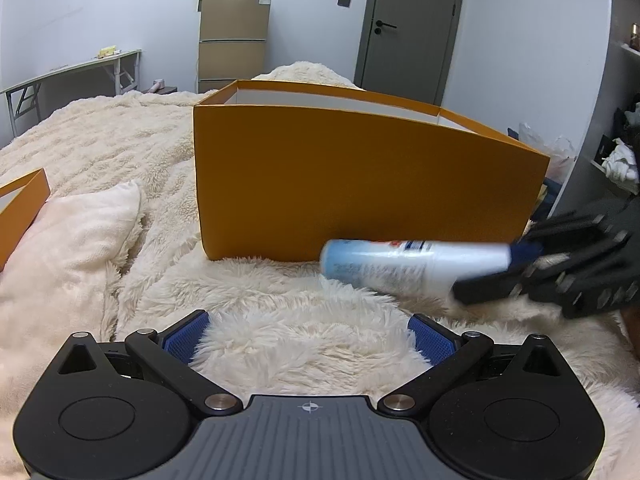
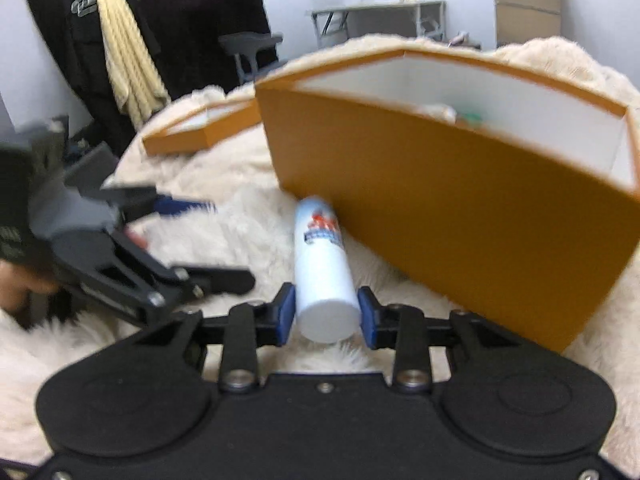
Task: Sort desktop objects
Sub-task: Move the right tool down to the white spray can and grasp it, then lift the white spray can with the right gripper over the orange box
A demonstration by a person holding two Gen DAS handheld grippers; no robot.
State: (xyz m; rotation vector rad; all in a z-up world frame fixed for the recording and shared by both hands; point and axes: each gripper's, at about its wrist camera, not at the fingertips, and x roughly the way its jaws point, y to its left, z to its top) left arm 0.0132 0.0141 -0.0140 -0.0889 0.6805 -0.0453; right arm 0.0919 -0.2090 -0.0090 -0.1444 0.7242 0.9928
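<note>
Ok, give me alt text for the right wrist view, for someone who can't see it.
The right gripper brackets the near end of a white spray can lying on a fluffy cream blanket beside an open orange box. The left gripper, jaws open, sits blurred at left.

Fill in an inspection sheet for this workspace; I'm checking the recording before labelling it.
Surface: fluffy cream blanket.
Job's things: white spray can lying beside the open orange box; box lid apart.
Clutter: pillow.
Grippers: right gripper pads flank the can's end, contact unclear; left gripper open, empty.
Cables: nothing seen.
Surroundings: fridge, door, folding table, hanging clothes.
</note>
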